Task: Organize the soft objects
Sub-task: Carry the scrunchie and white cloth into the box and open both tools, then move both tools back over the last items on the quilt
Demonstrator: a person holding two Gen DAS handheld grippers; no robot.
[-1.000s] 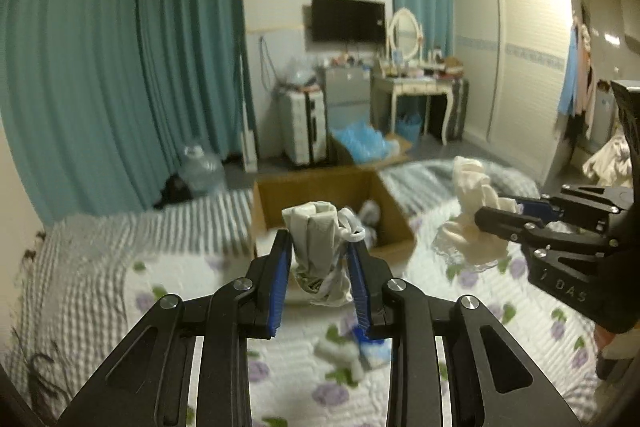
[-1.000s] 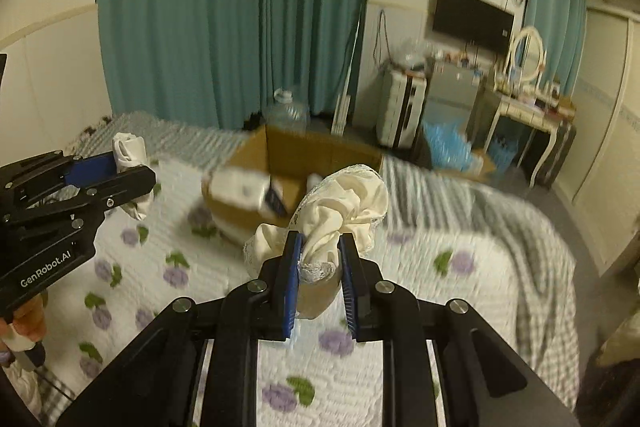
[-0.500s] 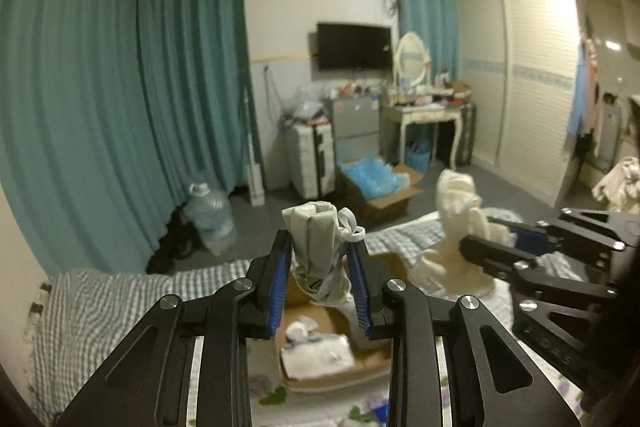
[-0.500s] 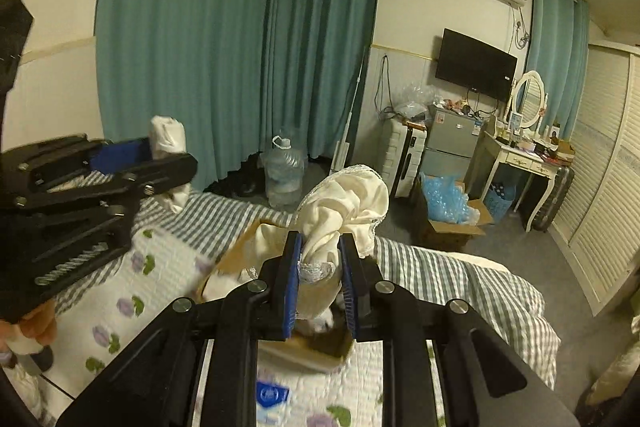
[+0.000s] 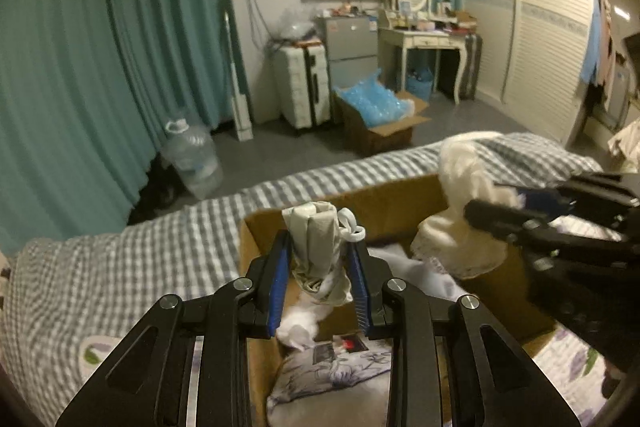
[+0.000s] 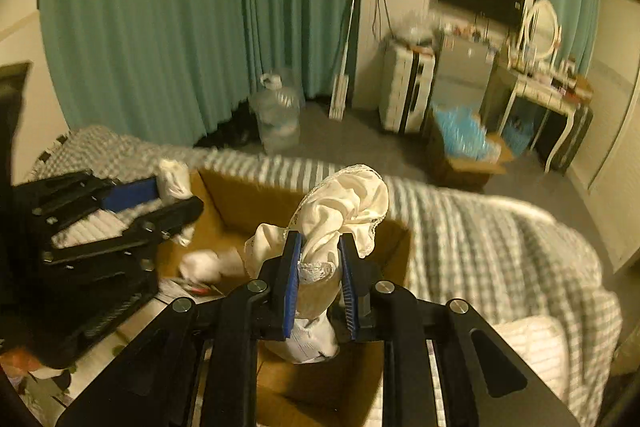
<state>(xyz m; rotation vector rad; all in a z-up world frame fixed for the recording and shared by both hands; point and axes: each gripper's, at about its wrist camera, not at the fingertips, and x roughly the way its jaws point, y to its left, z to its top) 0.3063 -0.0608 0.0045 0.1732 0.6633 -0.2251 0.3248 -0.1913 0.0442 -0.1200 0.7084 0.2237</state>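
Left gripper (image 5: 319, 277): clenched on a grey rolled garment (image 5: 316, 247), which stands up between the blue pads and hangs out below them.
White loop (image 5: 352, 225): a strap end of that garment, curling over the right-hand pad's tip.
Right gripper (image 6: 319, 281): clenched on a cream lace-edged cloth (image 6: 344, 211) that bulges above the fingertips and trails down beneath them.
Cardboard box (image 5: 384, 201): open, directly under and ahead of both pairs of jaws; its brown far wall rises just past the held pieces.
Box contents: white soft pieces (image 5: 424, 279) just beyond the left jaws, a flower-print cloth (image 5: 332, 367) below them.
Each other: seen from the left camera, the right gripper comes in from the right with the cream cloth over the box's right side; seen from the right camera, the left gripper (image 6: 168, 195) sits to the left at the box's left rim.
Bed (image 5: 120, 251): grey checked cover, spreading around the box and beyond the jaws.
Farther off: a clear water jug (image 5: 192, 155) on the floor, teal curtains (image 5: 120, 47) behind it.
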